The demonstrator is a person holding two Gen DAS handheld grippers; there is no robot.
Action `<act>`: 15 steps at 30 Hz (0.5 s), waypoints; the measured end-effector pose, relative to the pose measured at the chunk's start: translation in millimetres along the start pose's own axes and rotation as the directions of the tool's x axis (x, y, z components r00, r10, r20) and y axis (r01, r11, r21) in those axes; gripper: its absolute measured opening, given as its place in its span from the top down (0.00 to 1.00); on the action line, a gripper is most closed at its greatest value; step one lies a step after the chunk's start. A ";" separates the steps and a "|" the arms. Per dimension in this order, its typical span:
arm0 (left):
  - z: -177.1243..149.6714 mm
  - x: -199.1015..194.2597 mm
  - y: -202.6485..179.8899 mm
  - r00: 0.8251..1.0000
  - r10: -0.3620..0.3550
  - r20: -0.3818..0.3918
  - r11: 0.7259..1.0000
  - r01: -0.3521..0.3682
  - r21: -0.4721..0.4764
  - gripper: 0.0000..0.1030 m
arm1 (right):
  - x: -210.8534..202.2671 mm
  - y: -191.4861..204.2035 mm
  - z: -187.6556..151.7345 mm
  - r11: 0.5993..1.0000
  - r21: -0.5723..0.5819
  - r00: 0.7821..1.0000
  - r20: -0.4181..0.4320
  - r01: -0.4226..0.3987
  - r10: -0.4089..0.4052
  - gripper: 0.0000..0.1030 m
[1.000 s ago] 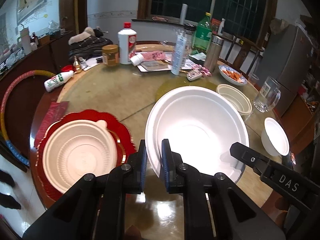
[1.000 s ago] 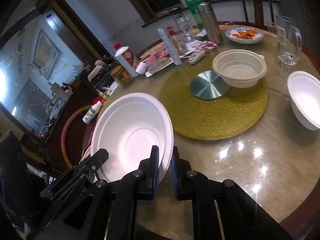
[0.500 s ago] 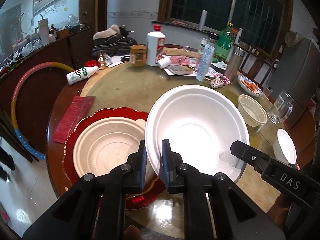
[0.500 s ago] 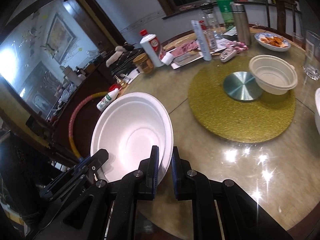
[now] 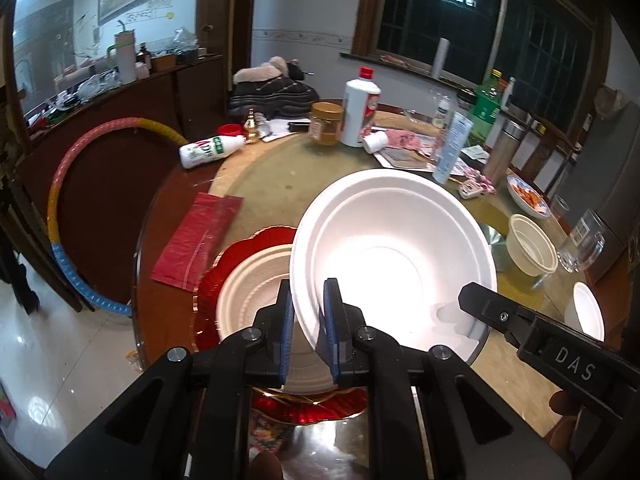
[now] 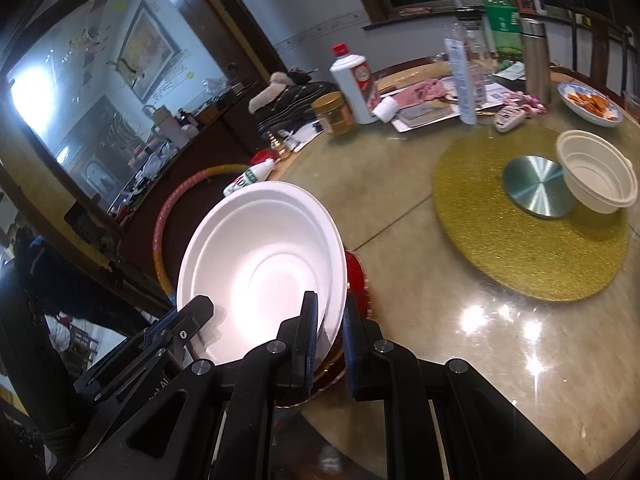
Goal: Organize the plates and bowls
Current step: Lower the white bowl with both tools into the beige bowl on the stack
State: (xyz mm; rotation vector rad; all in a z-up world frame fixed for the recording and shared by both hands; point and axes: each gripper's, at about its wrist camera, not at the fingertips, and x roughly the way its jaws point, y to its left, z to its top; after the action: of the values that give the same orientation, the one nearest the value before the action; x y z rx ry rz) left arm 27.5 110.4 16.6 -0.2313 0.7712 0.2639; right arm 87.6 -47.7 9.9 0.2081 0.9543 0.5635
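A large white foam bowl hangs above the table, carried by both grippers. My left gripper is shut on its near left rim. My right gripper is shut on the opposite rim and shows at the right of the left wrist view. Under the bowl's left half lies a cream plastic bowl resting on a red scalloped plate. A cream tub and a small white bowl stand to the right.
A gold round mat with a metal disc lies mid-table. Bottles, a jar, a dish of food and papers crowd the far side. A glass mug, a red bag and a hoop flank the table.
Both grippers have carried the white bowl leftward across the table. It now overlaps the cream bowl on the red plate, which a second ago lay clear to its left.
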 end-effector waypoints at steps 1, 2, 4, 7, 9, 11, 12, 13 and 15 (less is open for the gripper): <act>-0.2 0.7 2.2 1.000 0.004 -0.001 1.000 -0.004 -0.004 0.88 | 2.4 3.5 -0.7 1.000 -0.004 1.000 -0.003 -0.002 0.002 0.89; -0.6 2.0 5.9 1.000 0.010 -0.003 1.000 -0.010 -0.009 0.88 | 5.0 6.0 -1.1 1.000 -0.008 1.000 -0.008 -0.004 0.004 0.89; -1.9 5.6 11.8 1.000 0.019 -0.011 1.000 -0.019 -0.018 0.88 | 11.9 10.3 -2.2 1.000 -0.014 1.000 -0.020 -0.006 0.005 0.89; -4.7 10.8 20.3 0.999 0.029 -0.026 0.999 -0.030 -0.030 0.88 | 23.6 16.0 -4.2 1.000 -0.017 0.999 -0.044 -0.007 0.006 0.89; -6.0 12.8 24.0 0.999 0.033 -0.034 0.999 -0.034 -0.037 0.88 | 29.5 19.3 -5.4 1.000 -0.021 0.998 -0.055 -0.006 0.005 0.89; -6.4 14.6 28.0 0.999 0.036 -0.039 0.998 -0.038 -0.044 0.88 | 33.5 21.7 -6.2 1.000 -0.026 0.998 -0.064 -0.005 0.003 0.89; -6.4 15.4 29.5 0.998 0.038 -0.040 0.998 -0.040 -0.046 0.88 | 35.0 23.0 -6.1 1.000 -0.029 0.998 -0.067 -0.004 0.002 0.89; -6.6 15.7 30.9 0.998 0.040 -0.041 0.998 -0.042 -0.048 0.88 | 37.3 24.1 -5.9 0.999 -0.032 0.998 -0.070 -0.003 0.000 0.89; -7.7 16.5 33.7 0.998 0.044 -0.043 0.998 -0.046 -0.050 0.88 | 40.3 26.2 -6.1 0.999 -0.035 0.997 -0.075 -0.001 -0.002 0.89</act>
State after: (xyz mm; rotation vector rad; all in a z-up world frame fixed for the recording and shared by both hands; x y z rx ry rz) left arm 23.1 142.3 -4.2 -0.2685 0.8125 0.3224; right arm 91.2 -4.5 -11.5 0.1560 1.0159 0.5904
